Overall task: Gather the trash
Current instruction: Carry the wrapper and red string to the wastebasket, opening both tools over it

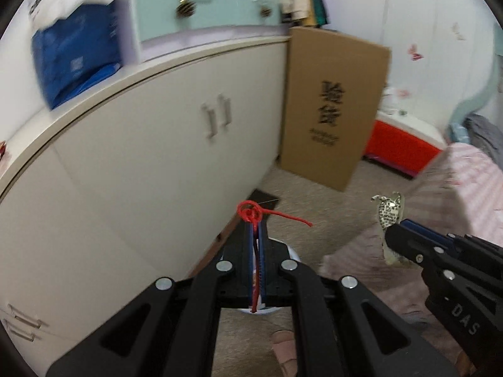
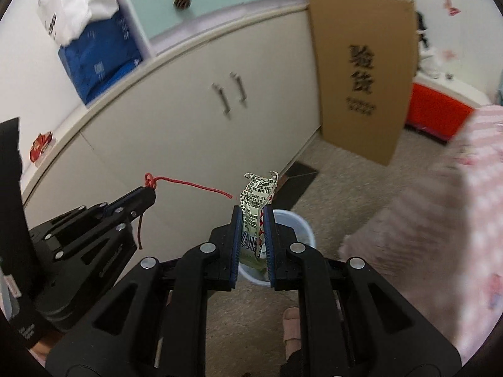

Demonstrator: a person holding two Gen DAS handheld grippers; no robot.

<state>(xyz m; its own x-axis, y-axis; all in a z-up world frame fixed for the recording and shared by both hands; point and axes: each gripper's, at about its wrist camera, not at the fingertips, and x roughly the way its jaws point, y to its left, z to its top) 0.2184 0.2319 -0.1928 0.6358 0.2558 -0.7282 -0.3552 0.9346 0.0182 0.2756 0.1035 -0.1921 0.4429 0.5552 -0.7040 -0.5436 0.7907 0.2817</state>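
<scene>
My left gripper [image 1: 257, 229] is shut on a knotted red string [image 1: 251, 212], whose loose end sticks out to the right. It also shows in the right wrist view [image 2: 151, 193] with the string [image 2: 188, 184]. My right gripper [image 2: 253, 213] is shut on a crumpled printed wrapper [image 2: 257, 194]; in the left wrist view the right gripper [image 1: 393, 229] holds the wrapper [image 1: 389, 210] at the right. A white bin [image 2: 300, 223] stands on the floor right below both grippers, partly hidden by the fingers; its rim also shows in the left wrist view [image 1: 292, 253].
A cream cabinet [image 1: 141, 157] runs along the left. A tall cardboard box [image 1: 333, 106] leans at its end. A red and white box [image 1: 405, 144] stands behind. A bed with pink cover [image 1: 456, 194] fills the right. A person's foot [image 2: 292, 330] is on the carpet.
</scene>
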